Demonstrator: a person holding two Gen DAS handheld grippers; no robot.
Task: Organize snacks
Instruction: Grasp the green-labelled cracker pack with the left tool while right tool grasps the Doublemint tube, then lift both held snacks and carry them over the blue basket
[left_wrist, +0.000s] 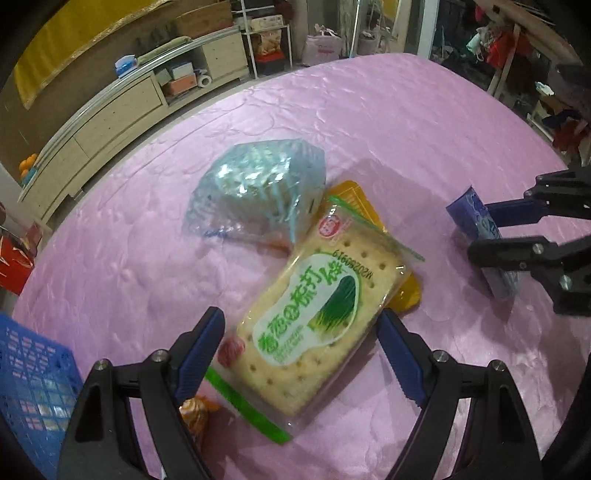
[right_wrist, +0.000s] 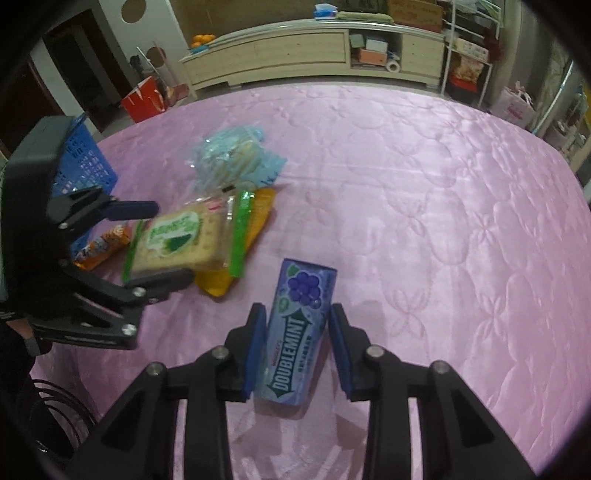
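A cracker pack with green print lies on the pink tablecloth, on top of a yellow packet. My left gripper is open, its fingers on either side of the cracker pack. A clear blue bag of biscuits lies just beyond. My right gripper is open around a purple Doublemint gum box that lies on the cloth; a small gap shows at the right finger. The right wrist view also shows the cracker pack and the left gripper.
A blue plastic basket stands at the table's left edge, also in the right wrist view. An orange snack packet lies near it under the left finger. A wooden cabinet and shelves stand beyond the table.
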